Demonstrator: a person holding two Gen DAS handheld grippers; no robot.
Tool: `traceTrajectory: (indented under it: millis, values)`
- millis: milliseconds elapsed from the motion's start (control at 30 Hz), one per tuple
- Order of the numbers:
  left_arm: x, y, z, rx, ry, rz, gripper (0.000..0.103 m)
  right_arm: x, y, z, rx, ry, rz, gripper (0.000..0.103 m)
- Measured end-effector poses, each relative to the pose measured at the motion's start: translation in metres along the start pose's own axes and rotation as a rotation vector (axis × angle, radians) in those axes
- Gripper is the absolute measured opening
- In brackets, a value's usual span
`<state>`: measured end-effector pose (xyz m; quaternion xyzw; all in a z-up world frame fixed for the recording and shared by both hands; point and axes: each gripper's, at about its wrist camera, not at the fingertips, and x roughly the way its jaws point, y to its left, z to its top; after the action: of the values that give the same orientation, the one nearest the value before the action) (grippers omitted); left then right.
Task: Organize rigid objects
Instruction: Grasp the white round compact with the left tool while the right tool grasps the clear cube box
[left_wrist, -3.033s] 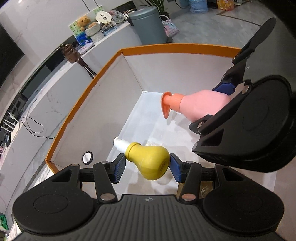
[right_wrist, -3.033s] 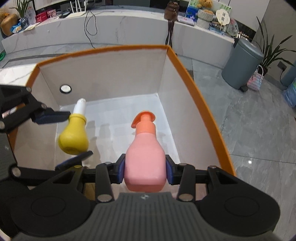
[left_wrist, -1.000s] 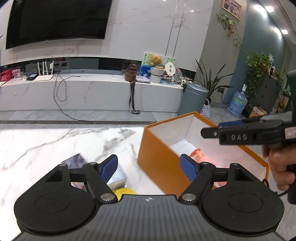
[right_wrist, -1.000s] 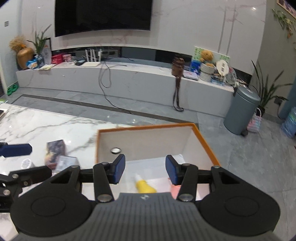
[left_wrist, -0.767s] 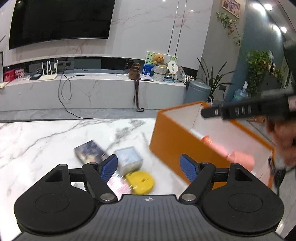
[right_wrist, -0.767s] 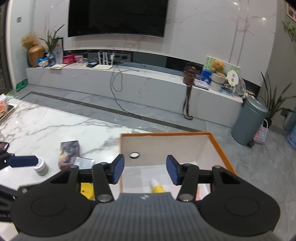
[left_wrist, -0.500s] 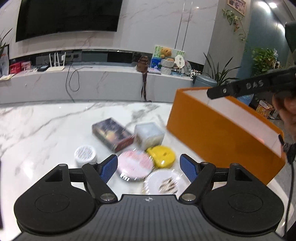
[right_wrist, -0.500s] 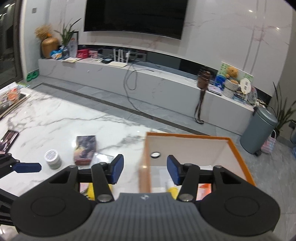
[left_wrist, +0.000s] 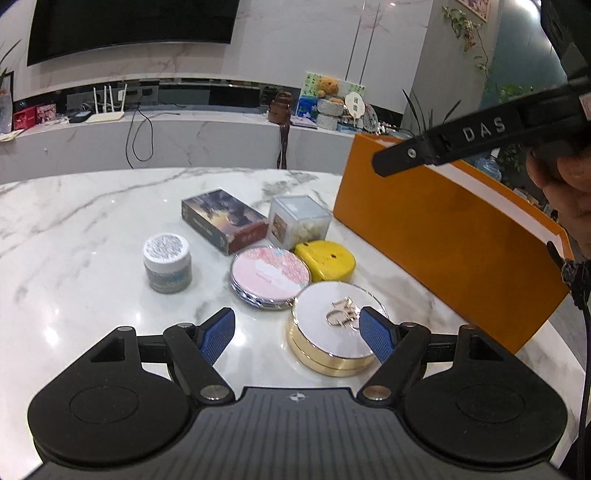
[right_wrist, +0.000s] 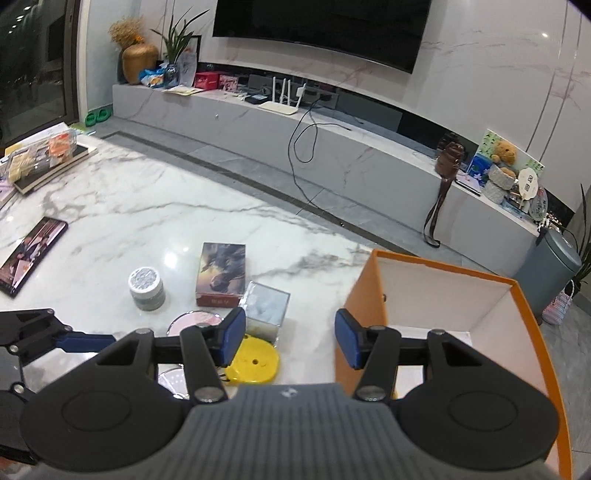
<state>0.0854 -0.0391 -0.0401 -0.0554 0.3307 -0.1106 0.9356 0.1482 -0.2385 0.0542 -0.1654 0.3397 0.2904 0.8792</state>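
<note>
On the marble table (left_wrist: 74, 221) lie a gold round compact (left_wrist: 338, 328), a pink round compact (left_wrist: 269, 276), a yellow flat case (left_wrist: 327, 259), a clear cube box (left_wrist: 298, 220), a dark picture box (left_wrist: 223, 219) and a small white-lidded jar (left_wrist: 168, 262). The orange box (left_wrist: 443, 236) stands to their right. My left gripper (left_wrist: 297, 334) is open and empty, low over the gold compact. My right gripper (right_wrist: 290, 341) is open and empty, above the orange box's left wall (right_wrist: 364, 291); the yellow case (right_wrist: 255, 363), cube box (right_wrist: 266, 306), picture box (right_wrist: 221, 273) and jar (right_wrist: 146, 282) show below it.
A phone or photo card (right_wrist: 31, 254) and a stack of books with a packet (right_wrist: 44, 157) lie at the table's far left. Beyond the table are a long marble bench (right_wrist: 332, 147) and a grey bin (right_wrist: 550, 266). My right gripper's arm (left_wrist: 480, 144) crosses over the orange box.
Both grippers let go of the yellow and pink bottles inside the orange box, rose out and swung left. The left one now sits low over the group of small items.
</note>
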Motion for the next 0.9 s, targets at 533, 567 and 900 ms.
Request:
traceTrajectory:
  millis: [533,567,900]
  values:
    - [0.03,-0.04,-0.012,0.134,0.05,0.007,0.092,0.011,0.005,-0.001,-0.018,0.031,0.016,0.054]
    - [0.032,-0.041,-0.011,0.139,0.048,0.015,0.092,0.011,0.005,-0.001,-0.019,0.035,0.015,0.054]
    - [0.038,-0.04,-0.009,0.152,0.054,0.006,0.089,0.023,0.012,-0.005,-0.038,0.067,0.022,0.054]
